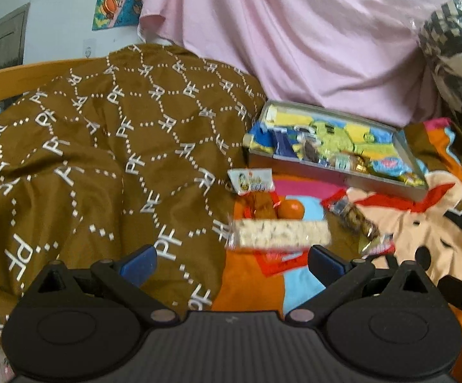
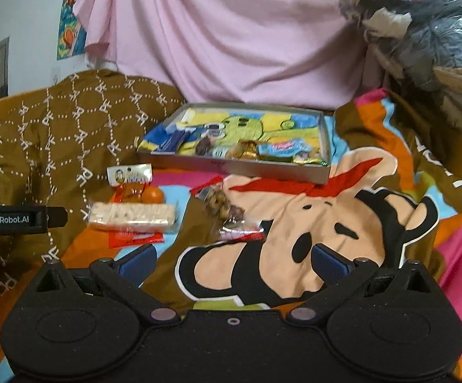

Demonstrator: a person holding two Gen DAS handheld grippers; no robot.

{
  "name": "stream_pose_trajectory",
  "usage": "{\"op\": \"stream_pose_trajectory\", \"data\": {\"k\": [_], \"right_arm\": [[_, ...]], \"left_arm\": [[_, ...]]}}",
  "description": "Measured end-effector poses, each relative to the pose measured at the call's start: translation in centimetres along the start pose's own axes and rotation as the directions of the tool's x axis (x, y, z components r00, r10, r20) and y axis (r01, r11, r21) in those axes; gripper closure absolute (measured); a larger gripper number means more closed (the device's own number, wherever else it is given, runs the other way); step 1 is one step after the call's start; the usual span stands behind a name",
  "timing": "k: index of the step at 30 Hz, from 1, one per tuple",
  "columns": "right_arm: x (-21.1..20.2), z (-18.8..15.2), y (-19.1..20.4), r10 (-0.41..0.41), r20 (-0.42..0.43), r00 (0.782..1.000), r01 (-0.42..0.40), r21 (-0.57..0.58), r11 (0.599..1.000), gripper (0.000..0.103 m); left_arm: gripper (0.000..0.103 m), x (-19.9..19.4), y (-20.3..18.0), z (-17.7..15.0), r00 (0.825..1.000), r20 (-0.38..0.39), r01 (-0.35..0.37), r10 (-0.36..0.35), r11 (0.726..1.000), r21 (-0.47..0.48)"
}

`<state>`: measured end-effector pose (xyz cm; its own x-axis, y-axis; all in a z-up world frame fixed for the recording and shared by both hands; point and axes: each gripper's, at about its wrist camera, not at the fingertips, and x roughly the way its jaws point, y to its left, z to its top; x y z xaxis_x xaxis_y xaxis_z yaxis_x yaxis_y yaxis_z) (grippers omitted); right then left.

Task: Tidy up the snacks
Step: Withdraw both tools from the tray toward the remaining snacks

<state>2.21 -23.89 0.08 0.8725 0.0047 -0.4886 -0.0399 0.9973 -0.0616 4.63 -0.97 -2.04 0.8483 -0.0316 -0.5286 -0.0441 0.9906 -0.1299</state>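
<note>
A grey tray holding several wrapped snacks lies on the cartoon bedspread. In front of it lie loose snacks: a pale rice bar in clear wrap, a small white packet, an orange round sweet, a red-edged bag of nuts and a red wrapper. My left gripper is open, just short of the rice bar. My right gripper is open over the bedspread, nothing between its fingers. The left gripper's black body shows at the left edge.
A brown quilt with white letters is bunched up at the left. A pink sheet hangs behind the tray. A plastic-wrapped bundle of fabric sits at the upper right.
</note>
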Motion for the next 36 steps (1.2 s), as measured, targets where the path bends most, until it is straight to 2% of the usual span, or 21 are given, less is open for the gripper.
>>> {"op": "stream_pose_trajectory", "data": {"k": [7,18,30,36], "right_arm": [[1.8,-0.4,0.1,0.020,-0.072,0.997,-0.019,0.018,1.000,0.001],[4.2,-0.5,0.3,0.064,-0.164,0.984,-0.052,0.073,0.996,0.001],[5.6,-0.1,0.7,0.080,-0.184,0.980,-0.068,0.068,0.995,0.001],[6.9,1.1,1.0,0.127,-0.197,0.972,-0.119,0.052,0.992,0.001]], "left_arm": [[0.001,0.5,0.4,-0.4,0.999,-0.045,-0.012,0.013,1.000,0.017],[0.001,1.4,0.3,-0.5,0.997,-0.071,0.008,-0.003,0.997,0.073],[0.001,2.5,-0.1,-0.3,0.997,-0.075,0.001,0.006,0.995,0.099],[0.001,2.6,0.3,-0.4,0.997,-0.081,-0.005,0.013,0.995,0.101]]}}
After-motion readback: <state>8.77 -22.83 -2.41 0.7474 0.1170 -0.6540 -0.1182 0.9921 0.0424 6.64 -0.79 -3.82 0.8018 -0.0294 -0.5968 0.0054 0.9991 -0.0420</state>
